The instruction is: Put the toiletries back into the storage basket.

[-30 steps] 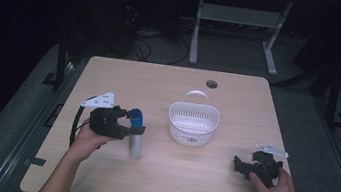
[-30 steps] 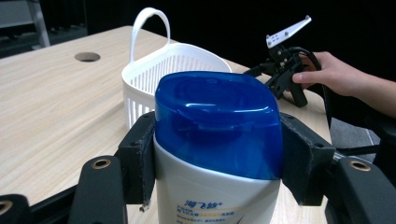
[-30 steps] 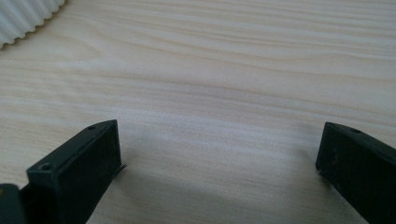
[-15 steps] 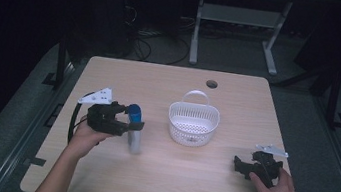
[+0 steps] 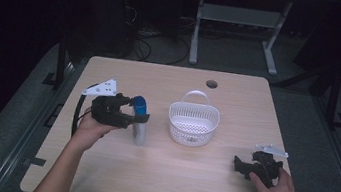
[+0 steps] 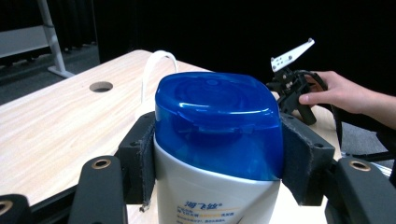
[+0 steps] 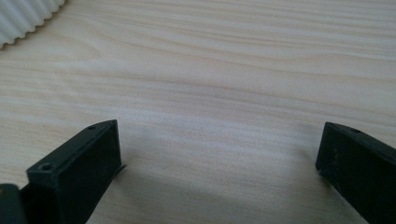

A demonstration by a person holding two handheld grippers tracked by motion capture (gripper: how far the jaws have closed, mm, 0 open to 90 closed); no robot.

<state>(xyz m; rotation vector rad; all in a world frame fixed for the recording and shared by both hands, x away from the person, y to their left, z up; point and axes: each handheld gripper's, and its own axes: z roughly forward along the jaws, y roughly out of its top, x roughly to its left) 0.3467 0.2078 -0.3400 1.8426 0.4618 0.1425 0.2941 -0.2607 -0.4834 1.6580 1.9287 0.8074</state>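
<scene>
A white shampoo bottle (image 5: 140, 131) with a blue cap (image 6: 219, 126) stands upright between the jaws of my left gripper (image 5: 138, 116). The gripper is shut on it just under the cap, and both pads (image 6: 143, 161) press its sides. It is at the table's left, a short way left of the white basket (image 5: 192, 128). The bottle's lower part is cut off in the left gripper view. My right gripper (image 5: 241, 167) lies low on the wood at the front right, held by a hand. It is open, with only bare tabletop between its jaws (image 7: 215, 158).
The wooden table (image 5: 171, 182) has a round cable hole (image 5: 211, 84) at the back. The basket's curved handle (image 6: 156, 60) rises behind the bottle cap. Its ribbed wall (image 7: 23, 16) lies far left of my right gripper. Beyond the table are a dark floor and a metal stand.
My left gripper has risen a little with the bottle in it, and the bottle's base has lifted with it. The right gripper and its hand have stayed where they were.
</scene>
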